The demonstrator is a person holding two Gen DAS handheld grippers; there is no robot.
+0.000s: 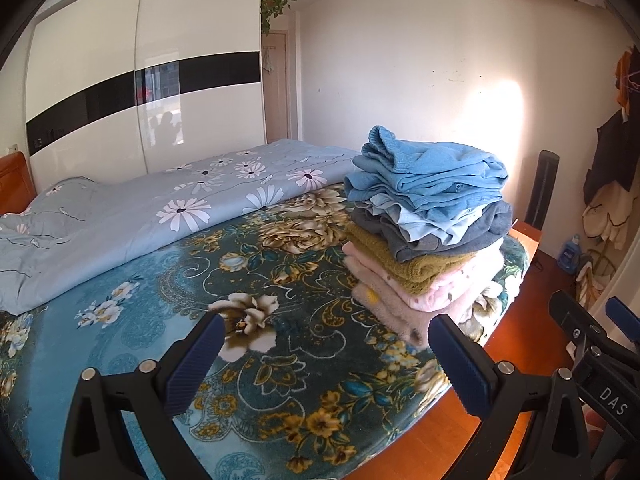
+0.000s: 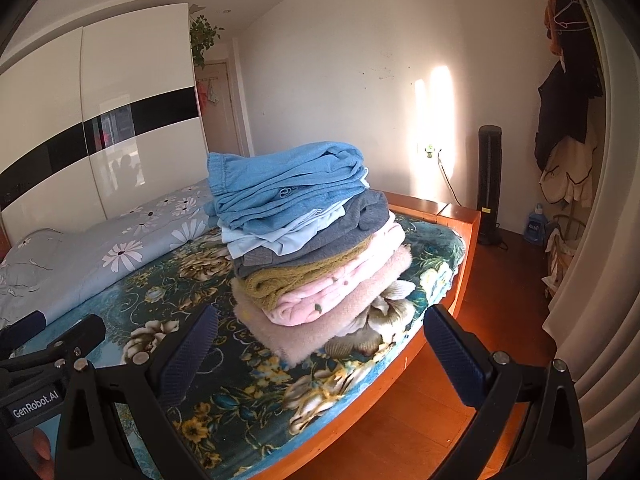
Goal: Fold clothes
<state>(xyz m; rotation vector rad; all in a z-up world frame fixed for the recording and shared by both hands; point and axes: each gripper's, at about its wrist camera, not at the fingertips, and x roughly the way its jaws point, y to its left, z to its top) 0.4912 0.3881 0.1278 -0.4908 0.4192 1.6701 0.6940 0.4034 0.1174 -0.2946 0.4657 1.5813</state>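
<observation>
Clothes sat folded in a stack (image 1: 428,220) on the far right part of the bed (image 1: 280,380), ahead of and a little right of my left tool (image 1: 326,344), which hung over the floral blanket (image 1: 192,280) with its blue-padded fingers (image 1: 192,364) spread wide and nothing between them. From my right tool (image 2: 320,336) the same stack (image 2: 308,232) stood straight ahead, just beyond the fingertips; that tool too was spread apart and empty, its right finger over the wooden floor (image 2: 420,432) past the bed's edge.

A blue denim garment (image 2: 288,184) lay on top of the stack, with pale blue, grey, mustard and pink pieces under it, the pink fluffy one lowest and touching the blanket. A grey-blue quilt with daisies (image 1: 160,208) lay along the far left side of the bed, well apart from the stack.

On my right tool, seen at the right edge of the left view, I could read "DAS" (image 1: 612,400). On my left tool, seen at the left edge of the right view, I could read "GenRobot.AI" (image 2: 34,407).

A blue bottle (image 2: 536,226) stood on the floor by the far right wall; its label was too small to read. Beside it stood a basket (image 2: 570,240) with cloth draped over it. Near them, a black tower fan (image 2: 489,184) stood against the wall.
</observation>
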